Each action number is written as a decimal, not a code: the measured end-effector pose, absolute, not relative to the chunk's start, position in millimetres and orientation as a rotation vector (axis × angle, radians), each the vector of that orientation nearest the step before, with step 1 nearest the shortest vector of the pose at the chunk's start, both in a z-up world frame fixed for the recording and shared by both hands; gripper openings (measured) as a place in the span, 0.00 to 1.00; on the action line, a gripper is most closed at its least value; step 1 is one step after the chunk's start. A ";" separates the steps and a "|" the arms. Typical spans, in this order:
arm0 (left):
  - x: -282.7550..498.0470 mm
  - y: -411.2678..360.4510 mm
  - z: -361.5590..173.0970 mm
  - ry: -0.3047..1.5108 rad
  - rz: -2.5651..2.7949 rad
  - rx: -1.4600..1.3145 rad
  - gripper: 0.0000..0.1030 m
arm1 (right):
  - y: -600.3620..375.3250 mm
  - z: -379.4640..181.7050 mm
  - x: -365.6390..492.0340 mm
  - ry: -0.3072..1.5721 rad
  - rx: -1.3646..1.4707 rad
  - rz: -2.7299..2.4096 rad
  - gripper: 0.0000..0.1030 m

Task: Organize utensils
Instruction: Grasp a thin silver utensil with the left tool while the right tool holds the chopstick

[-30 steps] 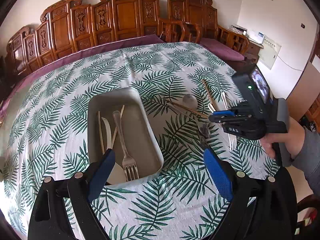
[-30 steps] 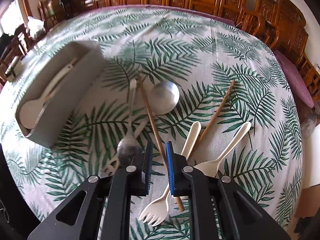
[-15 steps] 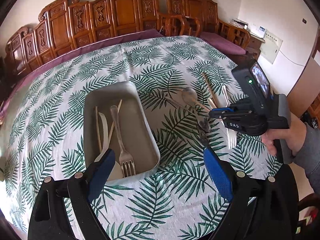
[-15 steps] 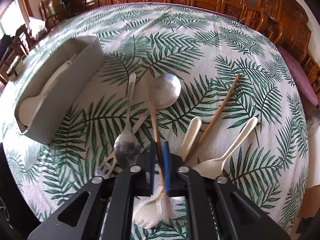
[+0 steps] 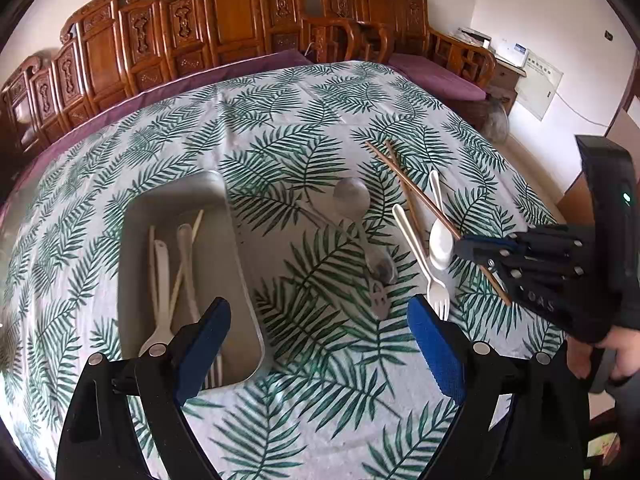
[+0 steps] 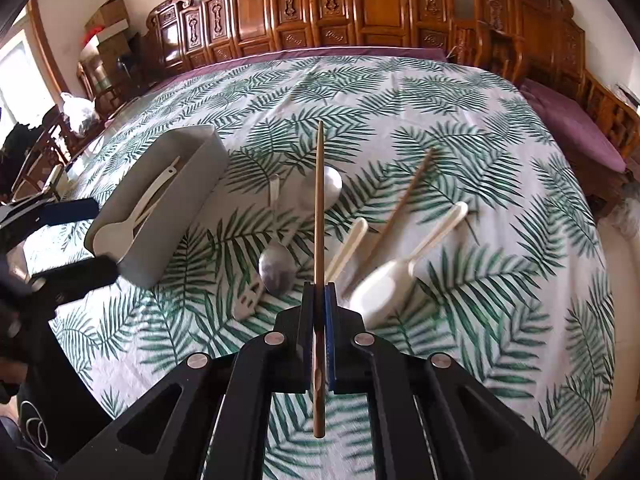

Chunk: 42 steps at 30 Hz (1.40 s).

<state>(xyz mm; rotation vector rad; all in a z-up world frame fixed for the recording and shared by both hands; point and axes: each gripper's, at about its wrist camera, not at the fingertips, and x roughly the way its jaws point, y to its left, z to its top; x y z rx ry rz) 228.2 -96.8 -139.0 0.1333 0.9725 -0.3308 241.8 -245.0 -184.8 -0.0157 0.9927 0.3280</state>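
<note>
My right gripper (image 6: 319,300) has its jaws pressed together on a brown chopstick (image 6: 319,200), pinching it partway along its length so the long end sticks out ahead of me over the counter (image 6: 400,100) and the short end pokes back beneath the jaws. The chopstick is lifted clear of the leaf-print cloth and crosses above the bowl of the big metal spoon (image 6: 324,190).

My left gripper (image 5: 318,344) has its jaws spread wide with nothing between them, hovering just over the near end of the grey tray (image 5: 240,248). The near end of the tray sits partly behind my left jaw's blue pad.

Taking the grey tray as my landmark: inside it lie several pale utensils, among them a white spoon (image 5: 160,280) and thin pale sticks, all lengthwise. To the right of the tray, well apart from it, the loose utensils are gathered on the cloth. Nearest the tray is the big metal spoon, with a smaller metal spoon (image 5: 382,268) and a metal fork (image 5: 378,300) just beside it. Farther from the tray lies a white plastic fork (image 5: 424,264), then a white plastic spoon (image 5: 440,240), and a second brown chopstick (image 5: 400,176) resting on the cloth. The carved wooden chairs (image 5: 240,12) stand beyond the tray, along the wall.
</note>
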 end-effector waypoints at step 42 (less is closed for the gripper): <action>318.5 -151.8 -222.2 1.185 -0.321 -0.080 0.19 | -293.9 -188.3 227.1 1.002 0.079 0.266 0.06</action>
